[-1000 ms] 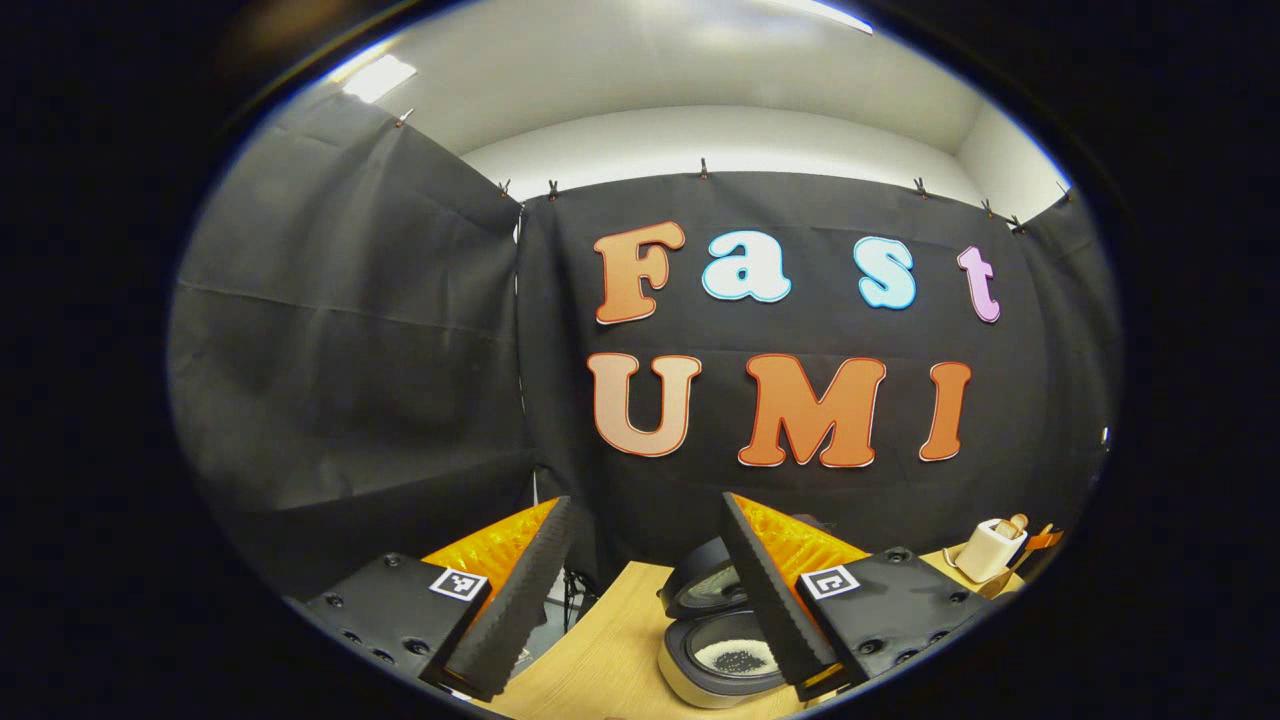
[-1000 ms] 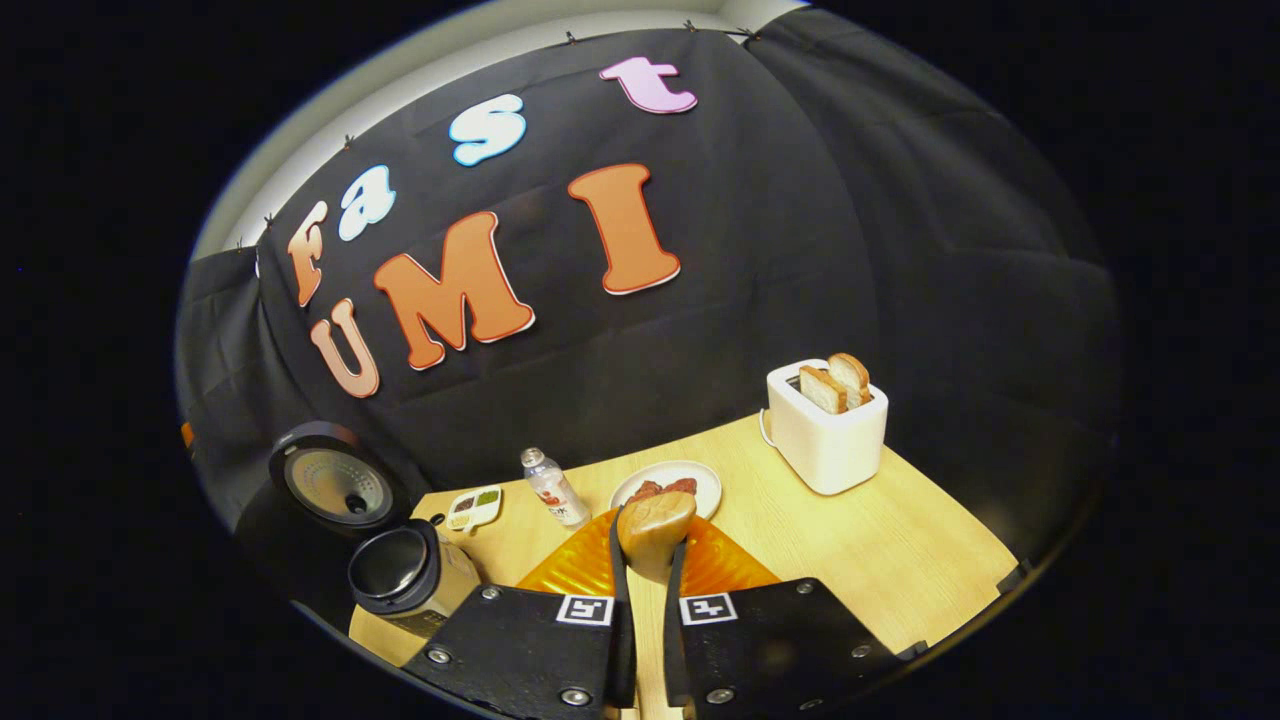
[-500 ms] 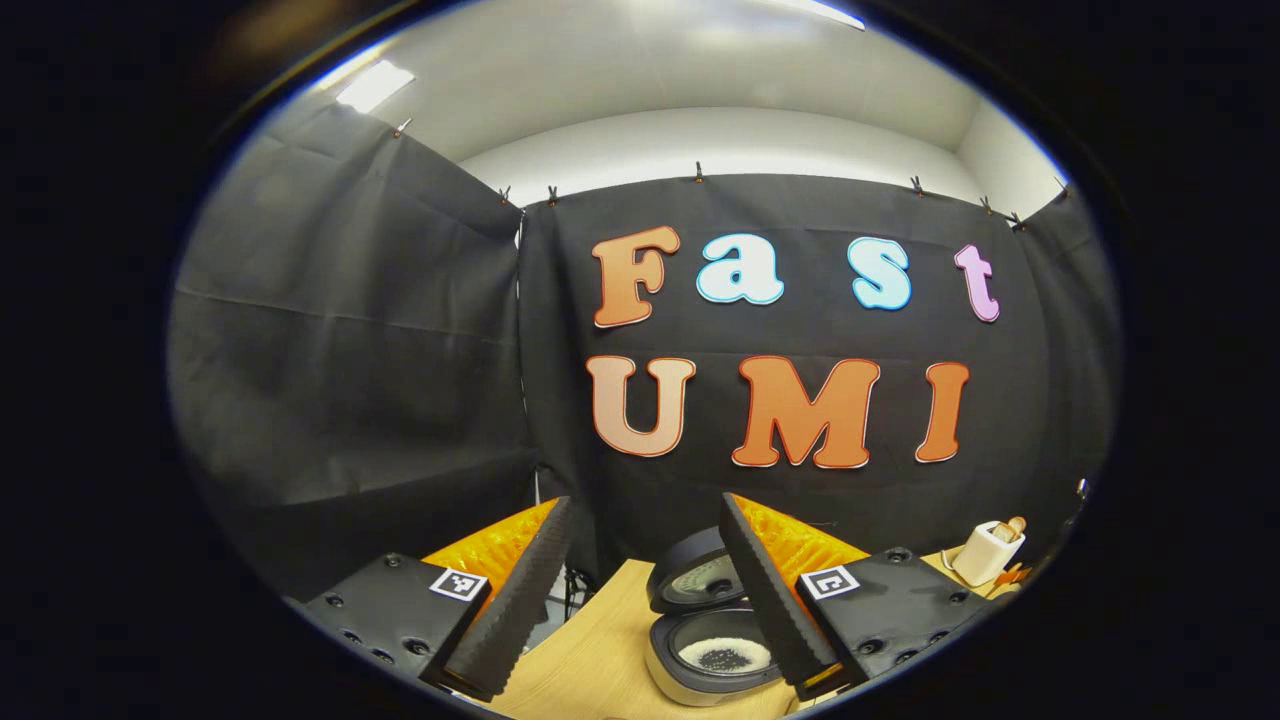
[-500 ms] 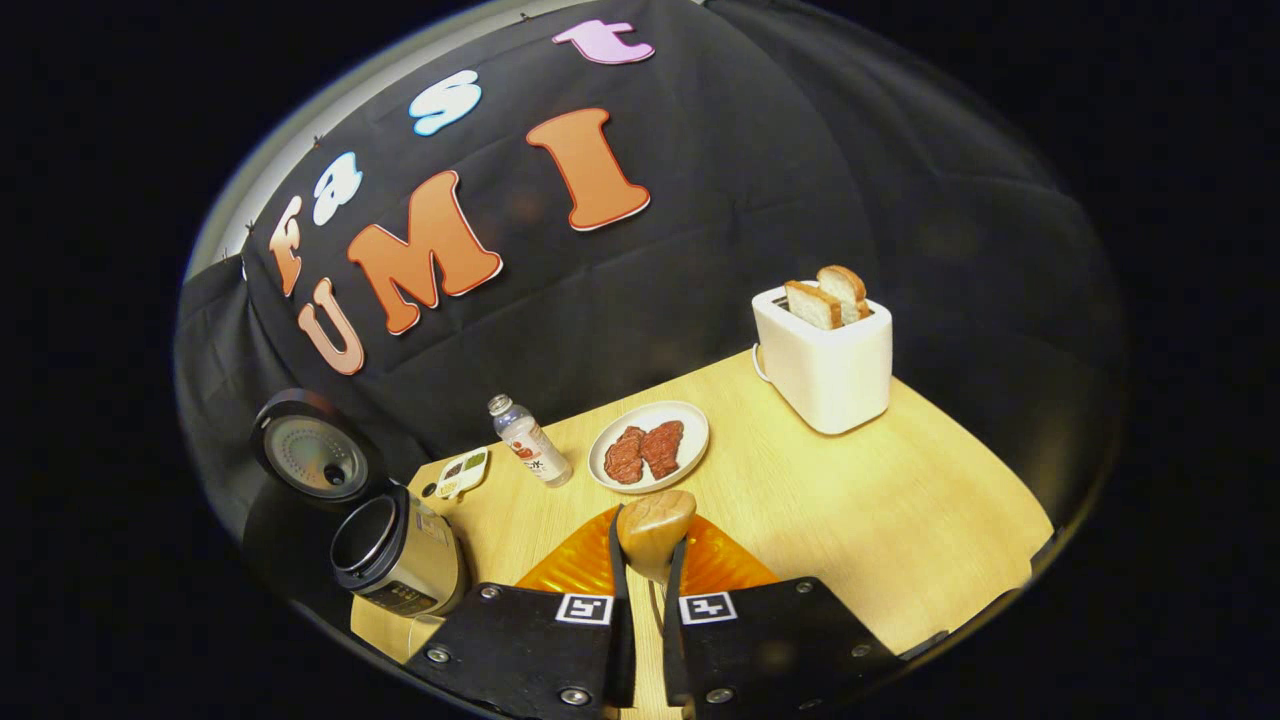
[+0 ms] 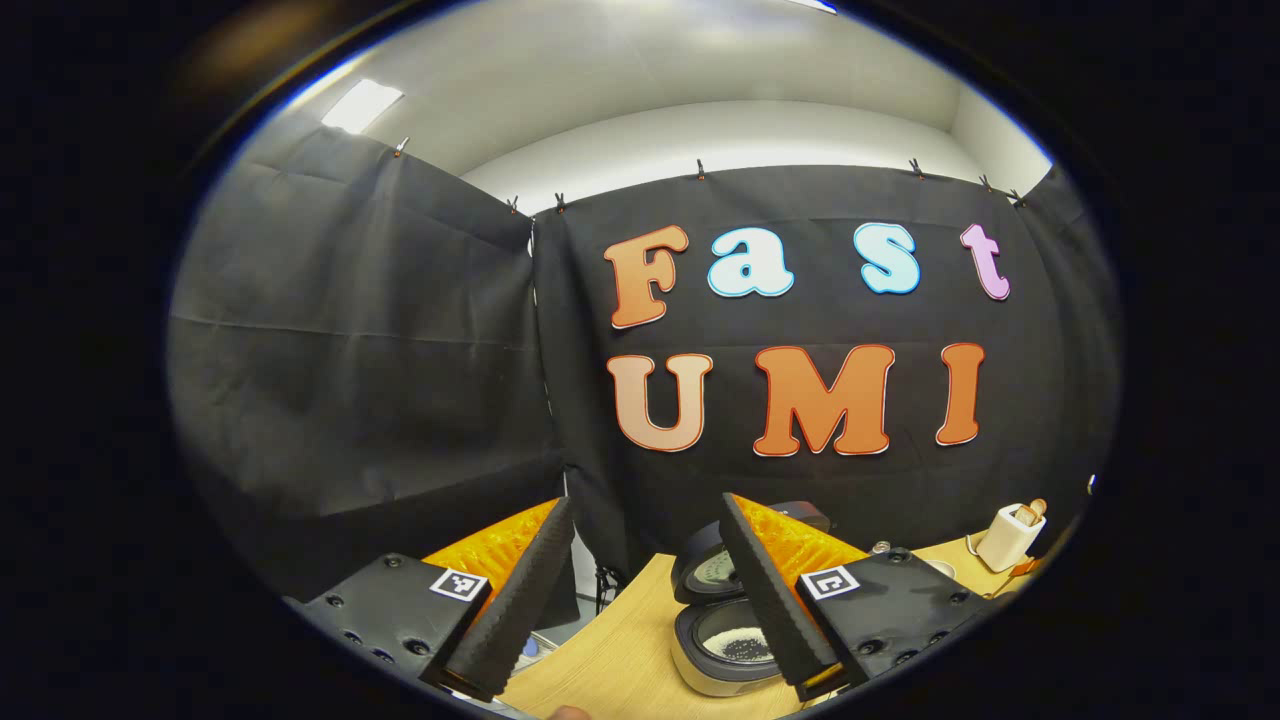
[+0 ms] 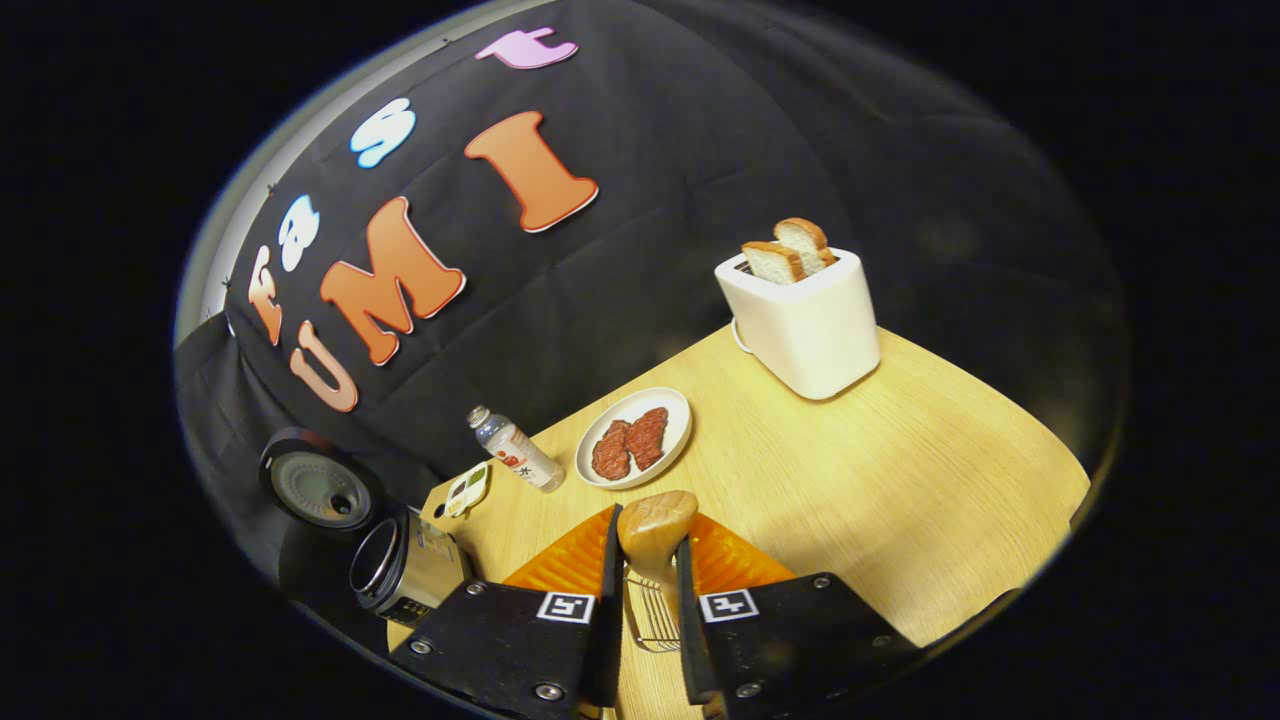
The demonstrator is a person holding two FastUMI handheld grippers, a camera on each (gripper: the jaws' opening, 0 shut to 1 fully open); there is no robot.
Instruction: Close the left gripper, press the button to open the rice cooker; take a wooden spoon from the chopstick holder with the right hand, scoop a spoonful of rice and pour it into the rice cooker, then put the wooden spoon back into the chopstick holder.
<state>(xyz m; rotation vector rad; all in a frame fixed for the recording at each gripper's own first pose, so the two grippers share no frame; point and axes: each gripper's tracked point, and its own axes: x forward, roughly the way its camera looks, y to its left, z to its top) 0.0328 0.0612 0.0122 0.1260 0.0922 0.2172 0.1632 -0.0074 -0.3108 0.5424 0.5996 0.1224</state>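
Right hand-held gripper clamped on stiff, light spoon near its bowl, holder just below; left hand-held gripper apart.

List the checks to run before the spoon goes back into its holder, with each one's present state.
1. Rice cooker lid up: ok.
2. Rice in the pot: ok, white grains show in the left gripper view.
3. Wooden spoon clamped in the right claw: ok, both fingers press on it.
4. Spoon emptied: cannot tell, its hollow side is hidden.
5. Wire holder under the spoon: ok, it shows between the fingers; exact alignment cannot tell.
6. Left claw open and holding nothing: ok.
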